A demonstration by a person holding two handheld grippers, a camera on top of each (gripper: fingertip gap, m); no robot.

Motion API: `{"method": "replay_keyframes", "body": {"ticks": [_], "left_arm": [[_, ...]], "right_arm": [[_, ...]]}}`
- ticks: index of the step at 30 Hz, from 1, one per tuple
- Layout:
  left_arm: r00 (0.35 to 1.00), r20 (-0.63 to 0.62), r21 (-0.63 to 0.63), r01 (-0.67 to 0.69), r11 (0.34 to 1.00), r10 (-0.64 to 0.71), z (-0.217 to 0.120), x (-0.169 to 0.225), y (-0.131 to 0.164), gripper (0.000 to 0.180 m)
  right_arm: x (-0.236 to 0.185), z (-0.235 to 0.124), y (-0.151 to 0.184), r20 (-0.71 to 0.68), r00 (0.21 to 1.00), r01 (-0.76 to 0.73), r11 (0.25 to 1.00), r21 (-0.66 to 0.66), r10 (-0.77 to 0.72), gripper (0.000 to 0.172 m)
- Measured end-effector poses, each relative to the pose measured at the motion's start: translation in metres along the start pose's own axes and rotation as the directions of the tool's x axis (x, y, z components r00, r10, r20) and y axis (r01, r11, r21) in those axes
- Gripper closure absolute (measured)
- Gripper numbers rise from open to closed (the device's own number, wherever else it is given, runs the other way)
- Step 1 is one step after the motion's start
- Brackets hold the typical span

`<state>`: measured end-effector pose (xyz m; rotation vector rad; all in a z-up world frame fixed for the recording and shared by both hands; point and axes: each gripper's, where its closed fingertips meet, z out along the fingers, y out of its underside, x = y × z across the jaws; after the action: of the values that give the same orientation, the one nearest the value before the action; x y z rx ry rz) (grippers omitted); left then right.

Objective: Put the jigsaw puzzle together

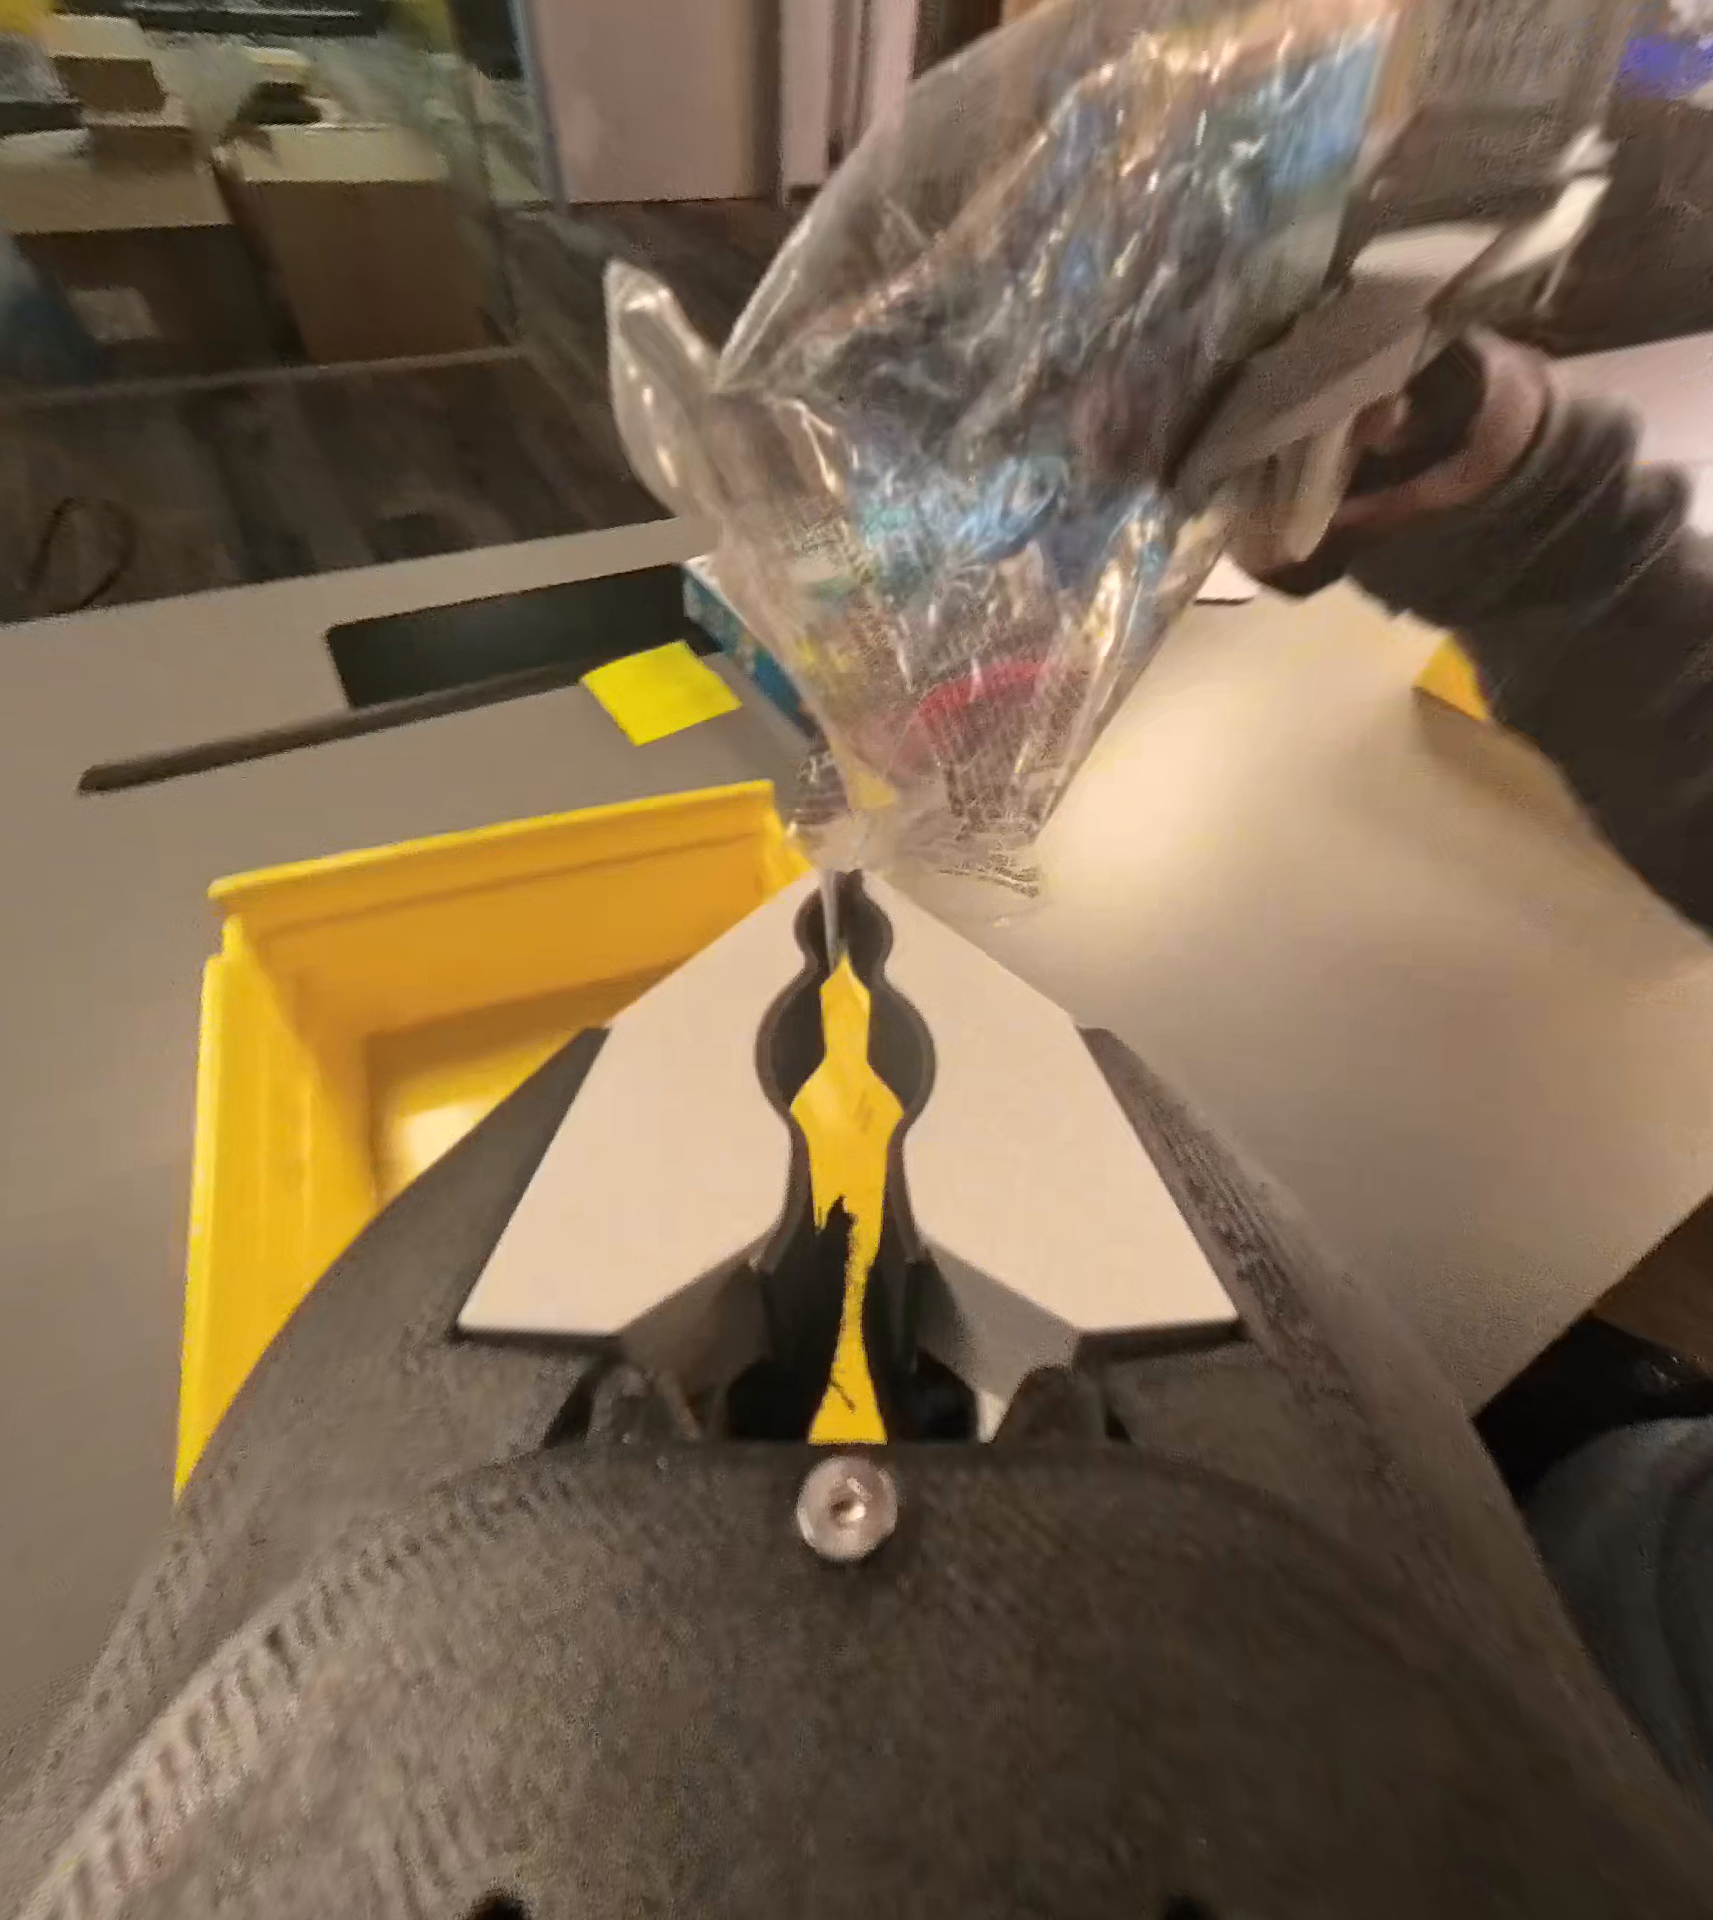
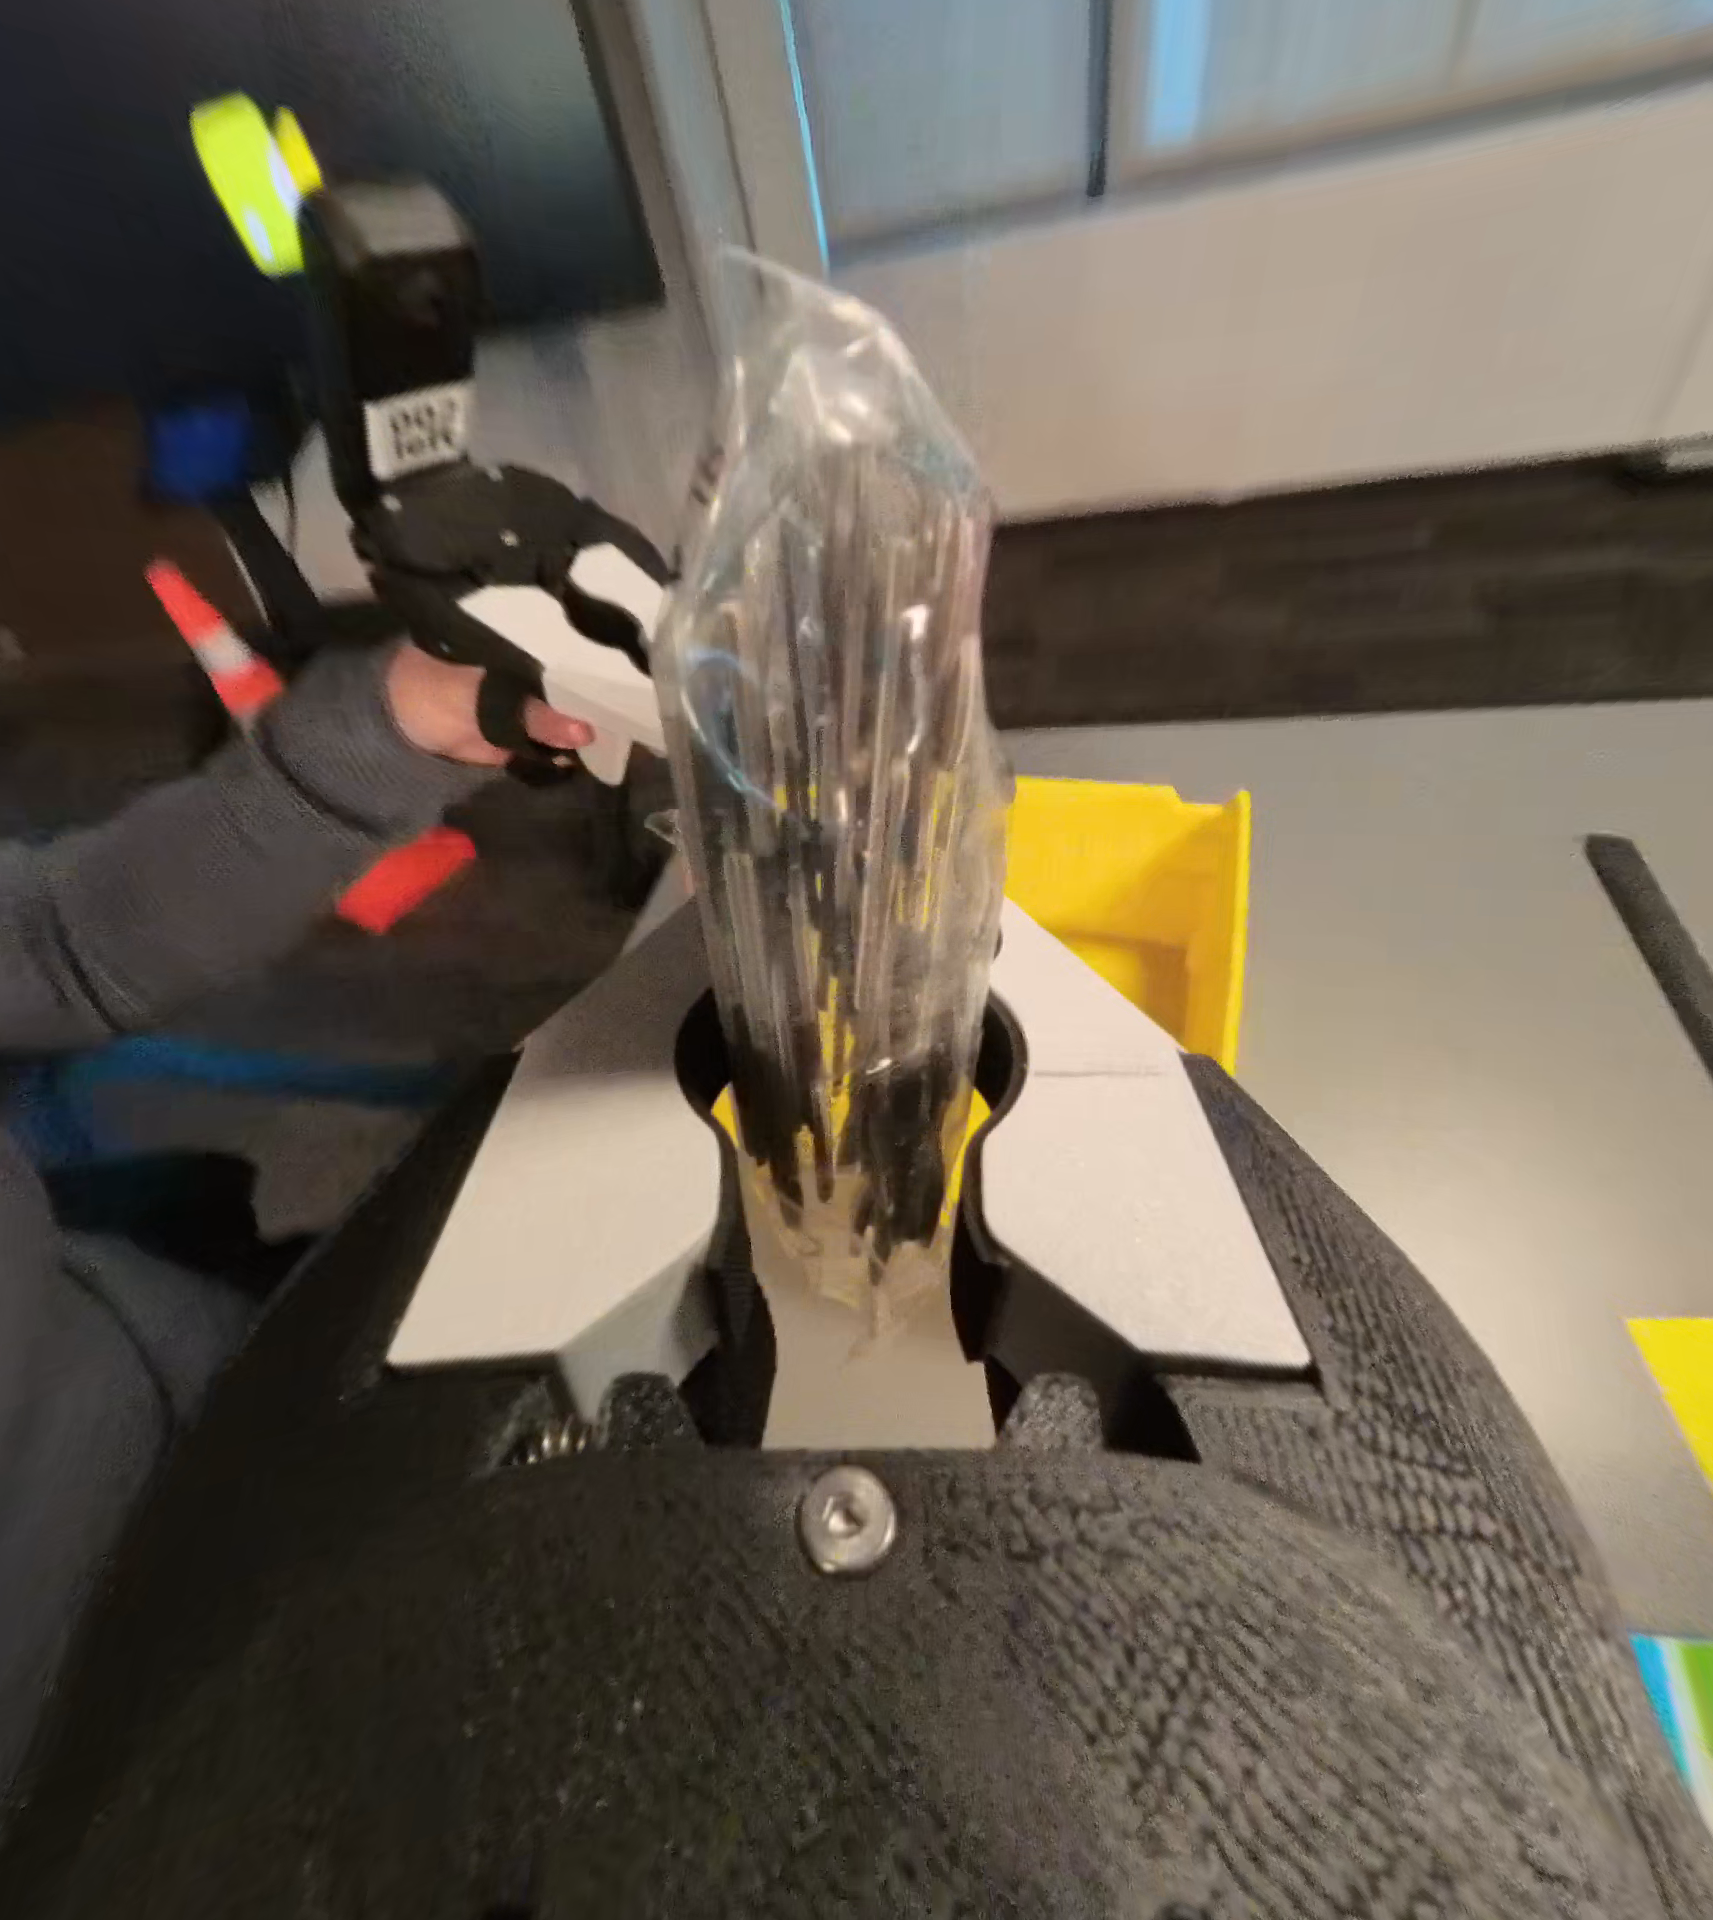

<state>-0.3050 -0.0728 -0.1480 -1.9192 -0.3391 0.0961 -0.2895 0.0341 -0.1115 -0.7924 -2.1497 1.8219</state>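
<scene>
Left wrist view shows your left claw (image 1: 844, 902) pinched shut on the corner of a clear plastic bag (image 1: 945, 499), held above the grey bench (image 1: 52, 987) beside a yellow bin (image 1: 478, 935). Your right claw (image 2: 847, 1049) has the same bag (image 2: 831, 727) standing between its fingers (image 2: 1060, 1122), dark contents filling the gap; whether the pads press on it, you cannot tell. A yellow note (image 1: 660, 691) lies on the bench behind.
</scene>
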Motion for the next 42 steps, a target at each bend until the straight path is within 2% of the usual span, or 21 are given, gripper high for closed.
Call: {"method": "replay_keyframes", "body": {"ticks": [3,7,9,11,12,13,19,20,22,23,24,25,27,29,31,33,34,35,37,40,42], "left_arm": [[0.998,0.041,0.041,0.040,0.998,-0.042,-0.006,-0.018,0.024,0.180],[0.993,0.084,0.093,0.071,0.993,-0.079,-0.013,-0.035,0.043,0.180],[0.991,0.092,0.123,0.080,0.989,-0.092,-0.016,-0.040,0.046,0.180],[0.989,0.102,0.141,0.090,0.986,-0.105,-0.019,-0.044,0.050,0.180],[0.989,0.095,0.155,0.099,0.983,-0.115,-0.020,-0.045,0.050,0.180],[0.989,0.076,0.170,0.115,0.979,-0.129,-0.021,-0.043,0.049,0.180],[0.987,0.041,0.154,0.147,0.977,-0.155,-0.007,-0.042,0.056,0.180],[0.988,0.041,0.150,0.141,0.979,-0.149,-0.004,-0.041,0.055,0.180],[0.990,0.044,0.144,0.124,0.982,-0.131,-0.002,-0.039,0.054,0.180],[0.992,0.048,0.144,0.110,0.983,-0.118,-0.001,-0.038,0.052,0.180],[0.993,0.049,0.143,0.098,0.985,-0.106,-0.001,-0.037,0.050,0.180],[0.994,0.049,0.142,0.089,0.986,-0.097,-0.001,-0.035,0.049,0.180],[0.996,0.045,0.138,0.074,0.988,-0.081,-0.001,-0.033,0.047,0.180],[0.997,0.049,0.126,0.060,0.990,-0.067,0.001,-0.032,0.046,0.180],[0.997,0.054,0.117,0.050,0.992,-0.057,0.002,-0.032,0.046,0.180],[0.996,0.064,0.119,0.047,0.992,-0.055,0.001,-0.034,0.046,0.180],[0.996,0.071,0.125,0.047,0.991,-0.056,-0.001,-0.036,0.045,0.180],[0.995,0.074,0.132,0.052,0.990,-0.062,-0.004,-0.038,0.045,0.180],[0.994,0.071,0.148,0.073,0.986,-0.084,-0.008,-0.041,0.044,0.180],[0.993,0.075,0.154,0.077,0.985,-0.089,-0.013,-0.043,0.046,0.180],[0.994,0.076,0.144,0.064,0.988,-0.076,-0.012,-0.042,0.048,0.180]], "right_arm": [[0.006,0.029,-0.002,0.012,0.997,0.078,0.981,-0.176,-0.077,0.133],[0.007,0.055,-0.001,0.050,0.989,0.150,0.944,-0.295,-0.141,0.132],[0.005,0.061,-0.005,0.071,0.985,0.169,0.942,-0.291,-0.155,0.130],[0.001,0.063,-0.021,0.089,0.986,0.158,0.966,-0.206,-0.142,0.128],[-0.001,0.062,-0.027,0.105,0.987,0.140,0.975,-0.171,-0.123,0.144],[-0.002,0.060,-0.028,0.123,0.985,0.137,0.978,-0.155,-0.119,0.172],[0.003,0.071,0.020,0.137,0.986,0.127,0.948,-0.291,-0.090,0.172],[0.007,0.071,0.028,0.113,0.990,0.114,0.946,-0.305,-0.083,0.161],[0.020,0.068,0.043,0.035,0.998,0.052,0.955,-0.292,-0.043,0.107],[0.031,0.064,0.046,-0.023,1.000,0.001,0.971,-0.240,-0.007,0.086],[0.043,0.058,0.048,-0.071,0.996,-0.059,0.986,-0.159,0.048,0.076],[0.054,0.052,0.053,-0.107,0.987,-0.124,0.989,-0.076,0.116,0.076],[0.072,0.043,0.073,-0.116,0.955,-0.269,0.962,0.039,0.272,0.085],[0.074,0.045,0.095,-0.031,0.904,-0.423,0.903,0.072,0.426,0.093],[0.072,0.048,0.103,0.055,0.860,-0.511,0.854,0.096,0.508,0.109],[0.067,0.048,0.101,0.124,0.848,-0.528,0.844,0.099,0.516,0.155],[0.063,0.049,0.099,0.144,0.845,-0.529,0.845,0.081,0.515,0.164],[0.063,0.050,0.098,0.139,0.843,-0.531,0.845,0.062,0.519,0.167],[0.072,0.050,0.096,0.068,0.846,-0.533,0.844,0.060,0.529,0.153],[0.084,0.042,0.096,-0.013,0.823,-0.564,0.821,0.092,0.567,0.115],[0.084,0.044,0.107,-0.015,0.788,-0.614,0.787,0.061,0.616,0.109]]}}
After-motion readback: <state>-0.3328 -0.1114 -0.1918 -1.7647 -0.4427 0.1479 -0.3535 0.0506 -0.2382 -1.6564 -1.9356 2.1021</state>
